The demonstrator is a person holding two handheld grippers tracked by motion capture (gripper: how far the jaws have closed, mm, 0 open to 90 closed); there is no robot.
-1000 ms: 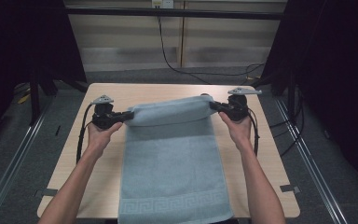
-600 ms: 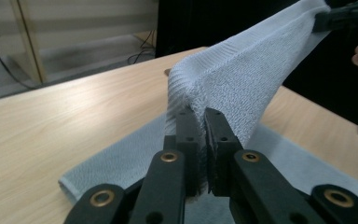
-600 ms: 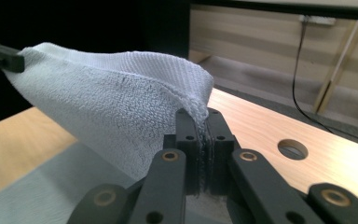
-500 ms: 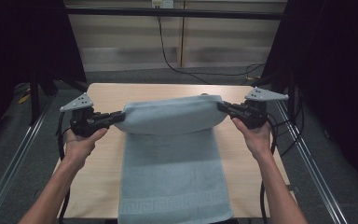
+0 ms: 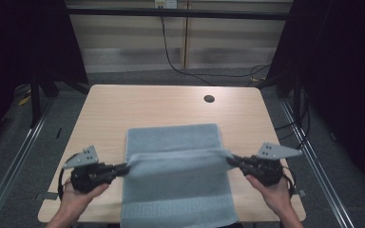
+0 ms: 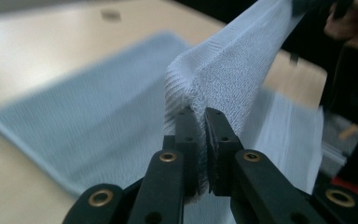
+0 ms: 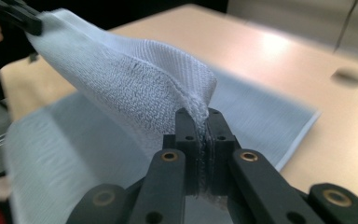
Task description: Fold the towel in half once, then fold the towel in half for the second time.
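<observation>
- The work in hand is folding a light blue towel in half on the wooden table
- The left gripper is pinched tight on one corner of the towel's lifted edge; in the left gripper view its jaws are pressed together on bunched terry cloth
- The right gripper is clamped in the same way on the opposite corner, with the hem caught between its jaws in the right gripper view
- The towel lies flat in the middle of the table, long side running toward the person, and the held edge is stretched taut between the two grippers, raised above the lower layer
- Done so far, judging from how it lies: the far edge is off the table and doubled back over the towel, roughly past its midpoint; the fold line sits at the far side
- Left to do: carry the held edge on to the near patterned border, line up the corners, lay it down and let go
- The near border hangs at the table's front edge, so alignment there looks like the point to watch
</observation>
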